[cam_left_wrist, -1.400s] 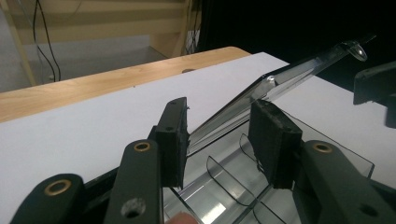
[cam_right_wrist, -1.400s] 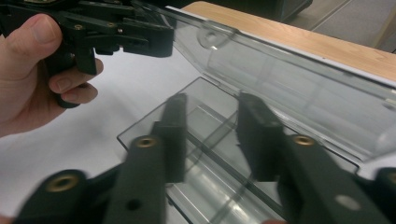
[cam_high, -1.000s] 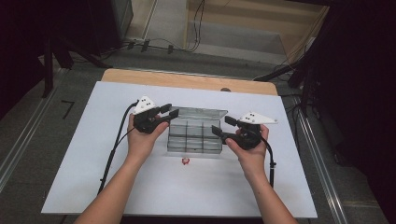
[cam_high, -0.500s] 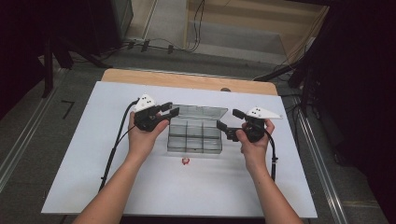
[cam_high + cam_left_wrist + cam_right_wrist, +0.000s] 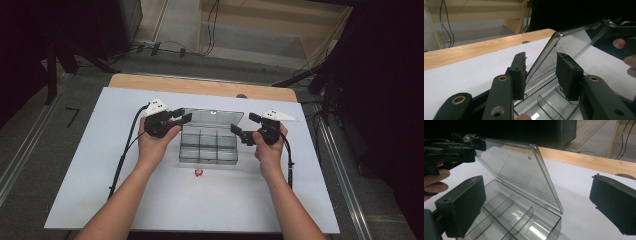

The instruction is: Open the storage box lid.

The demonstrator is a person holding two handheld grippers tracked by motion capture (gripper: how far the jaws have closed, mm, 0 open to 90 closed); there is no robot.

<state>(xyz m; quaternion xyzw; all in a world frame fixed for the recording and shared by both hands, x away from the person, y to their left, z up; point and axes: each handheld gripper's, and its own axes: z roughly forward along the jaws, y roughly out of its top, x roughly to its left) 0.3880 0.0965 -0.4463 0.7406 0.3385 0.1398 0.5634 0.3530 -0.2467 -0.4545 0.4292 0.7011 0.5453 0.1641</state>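
Clear plastic compartment box (image 5: 208, 148) sits mid-surface on the white surface (image 5: 100, 175), lid (image 5: 212, 118) raised and tilted back. Left tongs (image 5: 183, 115) at the lid's left corner — in the left gripper view the lid edge (image 5: 544, 62) runs between the two pads; the left pad (image 5: 519, 75) is right against it, the right pad looks slightly off, so I cannot tell if it is clamped. Right tongs (image 5: 242, 129) just off the box's right end, jaws wide apart and just been opening, nothing between them — box (image 5: 519, 220) lies beside the left pad in the right gripper view. Small red item (image 5: 198, 172) on the surface just in front of the box.
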